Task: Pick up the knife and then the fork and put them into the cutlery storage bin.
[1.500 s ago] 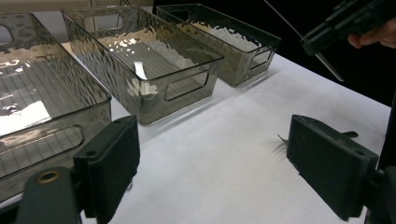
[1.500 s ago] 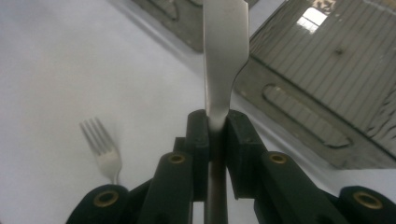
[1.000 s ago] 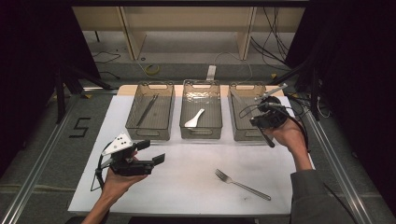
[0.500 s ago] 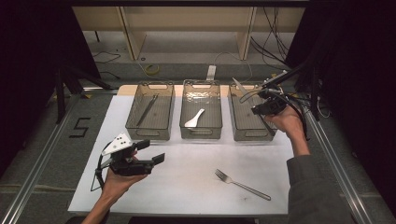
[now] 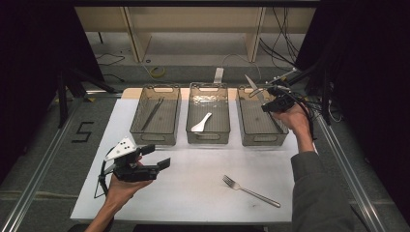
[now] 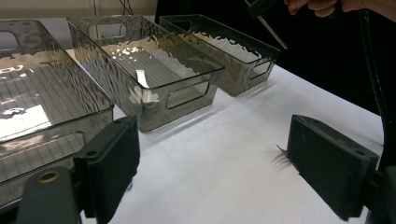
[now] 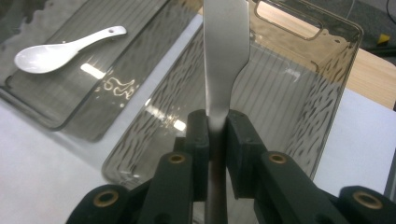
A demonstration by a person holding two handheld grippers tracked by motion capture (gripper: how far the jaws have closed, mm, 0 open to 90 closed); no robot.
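Holding one knife (image 7: 224, 70) over three bins (image 5: 261, 126), right gripper (image 7: 216, 135) clamped.

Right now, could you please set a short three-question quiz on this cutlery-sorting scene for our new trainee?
1. True or false: the right gripper has its fingers shut on a knife.
2. Which bin holds the white spoon: A left bin, B middle bin, C right bin?
3. What lies loose on the white table in front of the bins?

Key:
1. True; the knife is clamped above the right bin.
2. B.
3. A fork.
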